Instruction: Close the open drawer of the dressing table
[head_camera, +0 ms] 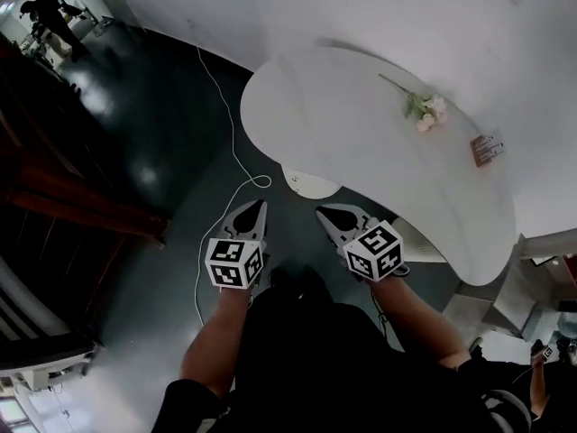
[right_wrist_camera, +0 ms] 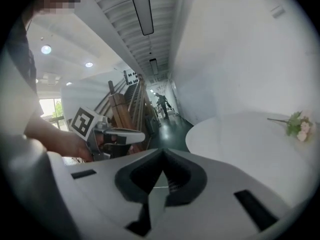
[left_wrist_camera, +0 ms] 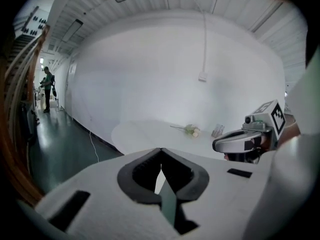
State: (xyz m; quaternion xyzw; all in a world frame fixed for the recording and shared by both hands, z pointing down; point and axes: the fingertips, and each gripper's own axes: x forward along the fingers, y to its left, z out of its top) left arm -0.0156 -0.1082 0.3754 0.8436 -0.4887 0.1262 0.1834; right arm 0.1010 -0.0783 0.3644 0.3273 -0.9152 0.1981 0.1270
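1. The left tongs (head_camera: 261,204) are closed, tips meeting with nothing between them. The right tongs (head_camera: 321,211) are also closed and empty.
2. Both are held side by side, a little apart, above the dark floor (head_camera: 153,142). They point toward the dressing table (head_camera: 361,142), stop short of its near edge and touch nothing.
3. The table's white, rounded worktop stands against the white wall (head_camera: 406,7). A small white rounded piece (head_camera: 309,184) shows just under its near edge, ahead of the gap between the two tongs; I cannot tell whether it is the drawer.
4. A flower sprig (head_camera: 424,111) and a small card (head_camera: 487,149) lie on the far part of the worktop, apart from each other.
5. A white cable (head_camera: 231,142) runs across the floor, loops just beside the table's near edge and passes to the left of the left tongs.
6. A dark wooden staircase (head_camera: 81,201) stands well off to the left, and a person (head_camera: 50,16) is far down the hall.
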